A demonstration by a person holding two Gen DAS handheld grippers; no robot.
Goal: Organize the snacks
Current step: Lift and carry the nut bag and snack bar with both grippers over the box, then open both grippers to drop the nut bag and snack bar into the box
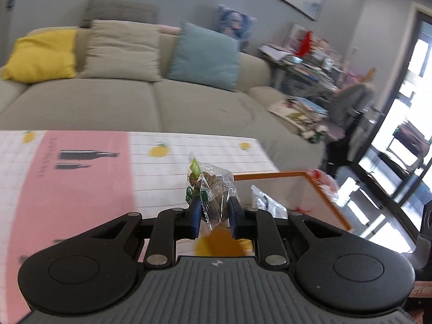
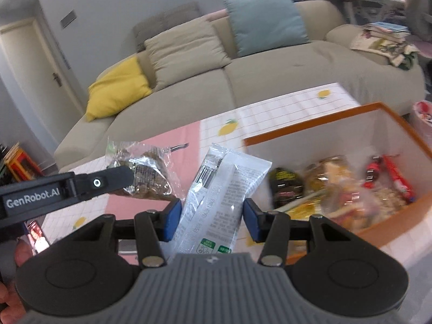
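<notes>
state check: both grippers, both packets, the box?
left gripper: shut on clear snack packet, held up off the table
right gripper: shut on white packet, held upright
orange box: open, no lid, snacks already inside, sits on the tablecloth

The lower part of the clear snack packet sits behind the left gripper's blue pads, so its bottom edge cannot be seen. The white wrapper's print is too small to read, and its lower end disappears behind the right gripper. Snacks inside the orange-rimmed box are smeared by motion blur (labels unreadable). The tabletop is cut off at the left edge.
</notes>
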